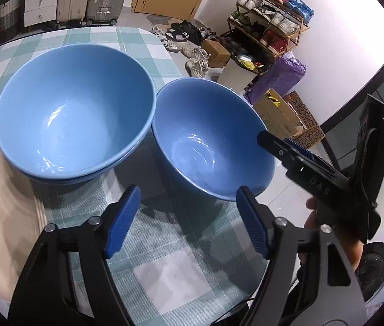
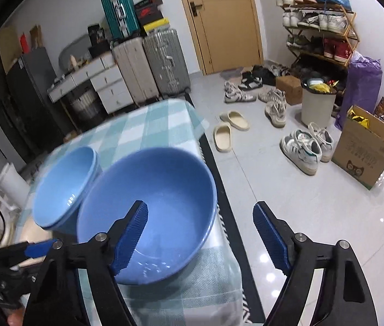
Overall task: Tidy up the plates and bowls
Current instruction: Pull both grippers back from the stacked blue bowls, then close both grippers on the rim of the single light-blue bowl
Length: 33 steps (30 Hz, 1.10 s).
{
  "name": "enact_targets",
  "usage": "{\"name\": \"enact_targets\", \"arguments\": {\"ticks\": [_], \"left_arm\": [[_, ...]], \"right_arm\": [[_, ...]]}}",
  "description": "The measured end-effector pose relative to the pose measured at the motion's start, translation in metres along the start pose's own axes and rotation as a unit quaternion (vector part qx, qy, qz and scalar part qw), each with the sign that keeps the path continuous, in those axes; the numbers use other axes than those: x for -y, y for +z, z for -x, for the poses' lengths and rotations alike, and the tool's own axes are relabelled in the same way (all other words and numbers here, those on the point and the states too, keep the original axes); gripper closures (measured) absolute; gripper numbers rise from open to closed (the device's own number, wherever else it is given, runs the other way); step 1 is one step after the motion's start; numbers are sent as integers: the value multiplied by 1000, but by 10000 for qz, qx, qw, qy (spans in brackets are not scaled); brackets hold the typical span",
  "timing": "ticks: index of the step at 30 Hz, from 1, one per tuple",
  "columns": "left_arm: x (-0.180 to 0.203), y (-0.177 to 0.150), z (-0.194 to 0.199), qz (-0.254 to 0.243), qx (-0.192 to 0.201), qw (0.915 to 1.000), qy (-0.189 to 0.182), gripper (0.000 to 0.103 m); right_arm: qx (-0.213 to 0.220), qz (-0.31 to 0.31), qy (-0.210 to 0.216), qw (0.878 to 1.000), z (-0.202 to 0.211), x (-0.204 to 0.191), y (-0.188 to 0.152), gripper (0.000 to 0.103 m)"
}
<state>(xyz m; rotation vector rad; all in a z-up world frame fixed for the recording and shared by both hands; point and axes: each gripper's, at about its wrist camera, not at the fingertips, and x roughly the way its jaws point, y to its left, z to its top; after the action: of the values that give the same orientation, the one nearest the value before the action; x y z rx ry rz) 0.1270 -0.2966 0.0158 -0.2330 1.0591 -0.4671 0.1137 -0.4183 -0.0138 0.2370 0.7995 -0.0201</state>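
Observation:
Two nested blue bowls point(image 1: 75, 111) stand on the checked tablecloth point(image 1: 164, 258). A single blue bowl point(image 1: 211, 141) stands right of them by the table's right edge. My left gripper point(image 1: 189, 222) is open and empty, just in front of the gap between the bowls. My right gripper point(image 2: 200, 239) is open and empty; its left finger point(image 2: 130, 237) is over the single bowl point(image 2: 148, 212), its right finger beyond the rim. The nested bowls point(image 2: 64, 187) are to the left. The right gripper shows in the left wrist view point(image 1: 300, 160), beside the single bowl's rim.
A cream plate point(image 1: 4, 212) lies at the left by the nested bowls. The table's edge runs close to the single bowl; beyond it the floor holds shoes point(image 2: 300, 146), a cardboard box point(image 2: 363, 146), a bin point(image 2: 318, 103) and a shoe rack point(image 2: 319, 27).

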Motion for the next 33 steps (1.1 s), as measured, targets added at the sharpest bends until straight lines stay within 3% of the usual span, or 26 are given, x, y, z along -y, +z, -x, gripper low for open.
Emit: {"name": "enact_targets", "arguments": {"ticks": [5, 12, 19, 23, 27, 33], "left_arm": [[0, 5, -11, 66, -42, 10000, 0, 40], [-4, 15, -25, 100, 21, 9999, 46, 49], [-10, 20, -38, 113, -75, 9999, 46, 62], [-11, 24, -44, 29, -29, 9999, 125, 63], [-7, 26, -47, -137, -8, 9998, 123, 74], [0, 30, -50, -305, -3, 9991, 290, 74]], "right_arm": [[-43, 42, 77, 10000, -6, -7, -3, 31], [3, -157, 54, 9999, -10, -3, -8, 59], [-33, -366, 158, 9992, -17, 9, -11, 68], [-77, -349, 196, 9992, -24, 8, -13, 84], [-50, -300, 248, 9992, -25, 4, -13, 85], [-33, -273, 231, 9994, -25, 2, -13, 85]]}}
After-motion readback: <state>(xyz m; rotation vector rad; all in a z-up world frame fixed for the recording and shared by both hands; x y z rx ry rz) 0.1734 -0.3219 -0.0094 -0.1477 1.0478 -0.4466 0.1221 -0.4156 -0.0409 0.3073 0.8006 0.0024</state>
